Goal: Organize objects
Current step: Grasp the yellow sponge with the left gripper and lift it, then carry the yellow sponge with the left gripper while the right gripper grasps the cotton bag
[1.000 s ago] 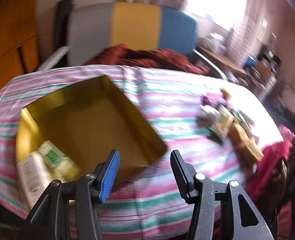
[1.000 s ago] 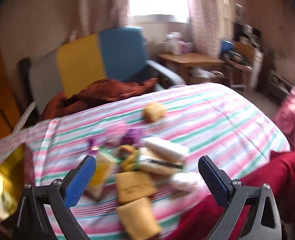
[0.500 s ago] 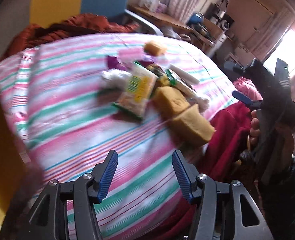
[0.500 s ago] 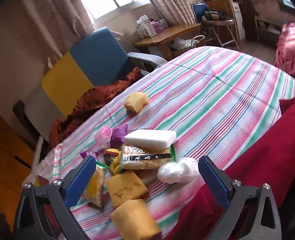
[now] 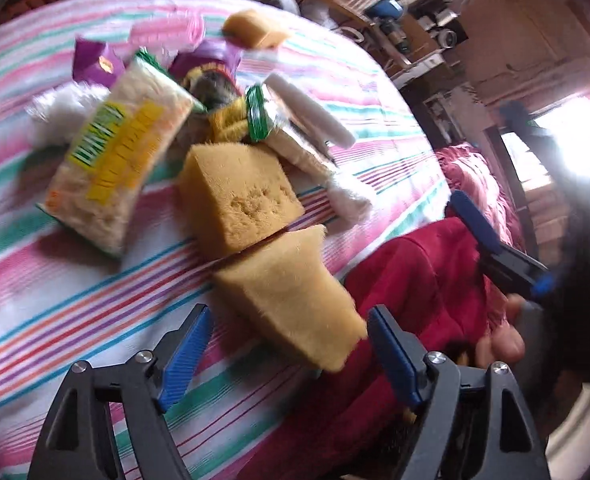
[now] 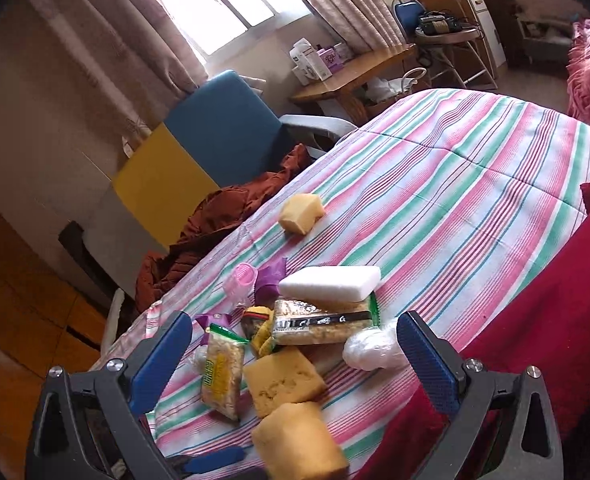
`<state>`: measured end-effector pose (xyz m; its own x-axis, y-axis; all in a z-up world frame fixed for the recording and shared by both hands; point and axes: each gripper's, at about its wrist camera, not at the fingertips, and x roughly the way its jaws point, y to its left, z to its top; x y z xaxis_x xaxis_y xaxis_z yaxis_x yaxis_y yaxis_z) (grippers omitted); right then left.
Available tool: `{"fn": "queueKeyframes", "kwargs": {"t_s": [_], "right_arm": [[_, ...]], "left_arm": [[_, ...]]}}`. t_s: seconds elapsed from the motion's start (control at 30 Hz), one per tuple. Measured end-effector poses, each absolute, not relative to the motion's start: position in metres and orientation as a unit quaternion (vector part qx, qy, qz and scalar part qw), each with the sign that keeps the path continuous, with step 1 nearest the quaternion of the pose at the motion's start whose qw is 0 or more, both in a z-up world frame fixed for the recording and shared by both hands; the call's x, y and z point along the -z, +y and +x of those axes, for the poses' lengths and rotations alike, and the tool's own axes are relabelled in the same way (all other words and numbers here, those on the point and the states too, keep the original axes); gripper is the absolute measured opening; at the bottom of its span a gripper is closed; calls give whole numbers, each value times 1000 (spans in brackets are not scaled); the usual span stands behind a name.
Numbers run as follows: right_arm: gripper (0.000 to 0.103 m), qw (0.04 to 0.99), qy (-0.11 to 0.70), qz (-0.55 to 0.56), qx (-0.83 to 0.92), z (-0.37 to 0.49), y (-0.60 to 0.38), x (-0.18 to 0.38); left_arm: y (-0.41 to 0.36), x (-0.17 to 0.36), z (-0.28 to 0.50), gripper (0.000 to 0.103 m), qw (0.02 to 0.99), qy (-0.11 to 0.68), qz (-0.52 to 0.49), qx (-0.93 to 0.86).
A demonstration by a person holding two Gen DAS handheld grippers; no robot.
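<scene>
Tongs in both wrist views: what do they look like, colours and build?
Left tongs and right tongs match: dark grey angular plastic frames with triangular cut-outs, silver screw heads at the joints, and flat blue ribbed pads on the inner faces. No cables or markings show.

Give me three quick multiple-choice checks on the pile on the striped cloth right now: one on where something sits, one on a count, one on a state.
1. Where does the white foam block lie?
A. on top of the noodle packet
B. alone on the red blanket
C. under the nearest sponge

2. How many yellow sponges show in the right wrist view?
A. one
B. three
C. five

3. How is the left gripper?
A. shut on a sponge
B. shut on a packet
C. jaws apart, gripping nothing

Answers:
1 A, the block rests across the packet's far edge.
2 B, the nearest sponge, the middle sponge and the far sponge that sits apart.
3 C, its jaws are opening, with the nearest sponge's end between them and neither pad pressing on it.
</scene>
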<state>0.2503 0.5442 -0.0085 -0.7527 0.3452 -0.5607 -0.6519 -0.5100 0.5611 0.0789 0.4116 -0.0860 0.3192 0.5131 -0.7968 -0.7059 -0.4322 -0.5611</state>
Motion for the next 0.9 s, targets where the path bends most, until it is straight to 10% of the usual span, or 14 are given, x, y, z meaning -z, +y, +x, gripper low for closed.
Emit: {"fn": "queueKeyframes", "kwargs": {"t_s": [0.9], "right_arm": [[103, 303, 380, -261, -834, 230, 544, 17]], "left_arm": [[314, 64, 60, 58, 534, 100, -518, -660]]}}
